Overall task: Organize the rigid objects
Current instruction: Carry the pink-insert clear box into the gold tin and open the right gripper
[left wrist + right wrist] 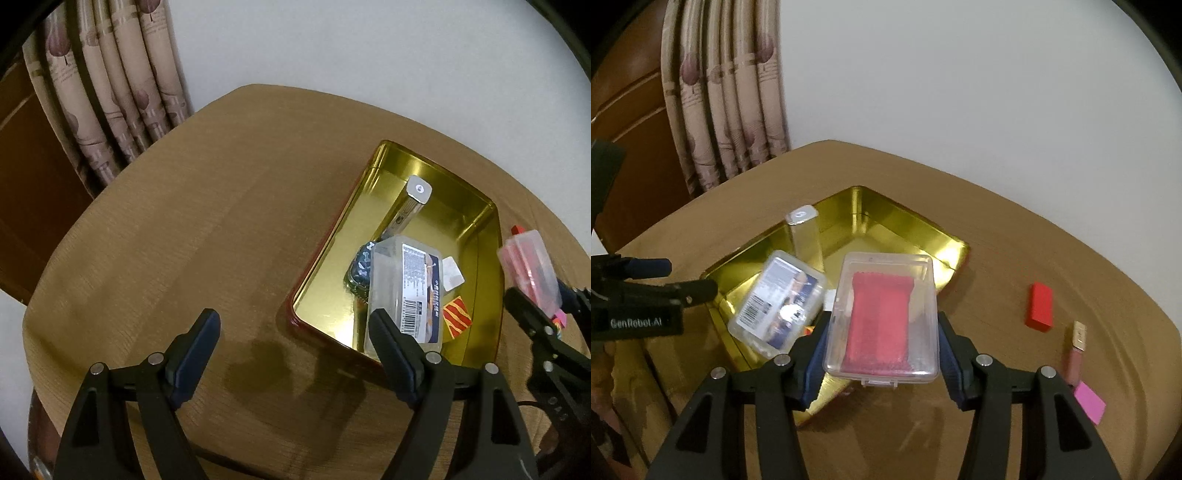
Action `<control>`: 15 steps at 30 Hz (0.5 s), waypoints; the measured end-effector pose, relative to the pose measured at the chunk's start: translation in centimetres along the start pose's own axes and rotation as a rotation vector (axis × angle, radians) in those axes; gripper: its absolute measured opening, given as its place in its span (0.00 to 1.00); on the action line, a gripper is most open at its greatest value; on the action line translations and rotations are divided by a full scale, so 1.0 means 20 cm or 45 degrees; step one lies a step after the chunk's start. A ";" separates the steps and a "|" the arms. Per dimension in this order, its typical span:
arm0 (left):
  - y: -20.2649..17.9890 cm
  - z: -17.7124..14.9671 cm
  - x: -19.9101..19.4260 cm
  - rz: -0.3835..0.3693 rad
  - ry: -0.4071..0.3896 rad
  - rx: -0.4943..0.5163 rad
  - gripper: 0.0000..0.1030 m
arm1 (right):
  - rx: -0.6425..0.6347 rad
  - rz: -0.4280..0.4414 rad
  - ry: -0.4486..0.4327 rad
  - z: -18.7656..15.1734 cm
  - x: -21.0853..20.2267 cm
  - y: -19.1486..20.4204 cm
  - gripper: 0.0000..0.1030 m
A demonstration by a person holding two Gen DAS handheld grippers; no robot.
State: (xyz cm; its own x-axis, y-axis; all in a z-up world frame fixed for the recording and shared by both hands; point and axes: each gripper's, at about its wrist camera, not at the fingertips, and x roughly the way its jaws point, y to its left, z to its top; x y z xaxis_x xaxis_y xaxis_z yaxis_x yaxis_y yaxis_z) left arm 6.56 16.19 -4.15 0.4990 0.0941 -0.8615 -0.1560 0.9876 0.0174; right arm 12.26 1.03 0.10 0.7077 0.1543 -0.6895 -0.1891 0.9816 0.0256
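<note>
Clear case (882, 314) clamped across its width in our right claw (881, 354), above gold tin (857, 206), likely for loading; left claw (295, 354) wide, empty.

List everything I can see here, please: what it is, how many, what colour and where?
table: one, light brown wood, under everything
tin tray: one, gold inside with a red rim, on the table
labelled clear box: one, clear with a barcode label, in the tray
silver stick: one, silver-white, in the tray, leaning
dark patterned item: one, dark blue, in the tray beside the labelled box
red-and-yellow square: one, in the tray
clear box with red inside: one, held above the tray's edge
red block: one, on the table
pink tube: one, gold cap, on the table
pink square: one, on the table
curtain: one, beige patterned, behind the table
left tool: black, open, empty
right tool: black, gripping the red-filled box
</note>
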 end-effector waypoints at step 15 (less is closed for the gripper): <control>0.03 0.00 0.01 -0.011 0.000 -0.009 0.78 | -0.035 -0.012 0.067 0.02 0.19 0.06 0.52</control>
State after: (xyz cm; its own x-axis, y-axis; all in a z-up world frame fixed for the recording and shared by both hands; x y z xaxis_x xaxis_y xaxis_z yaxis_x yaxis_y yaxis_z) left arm 6.54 16.85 -4.23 0.5004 0.0854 -0.8616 -0.1576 0.9875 0.0064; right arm 14.94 2.92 -2.12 0.6729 0.1381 -0.7267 -0.2018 0.9794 -0.0007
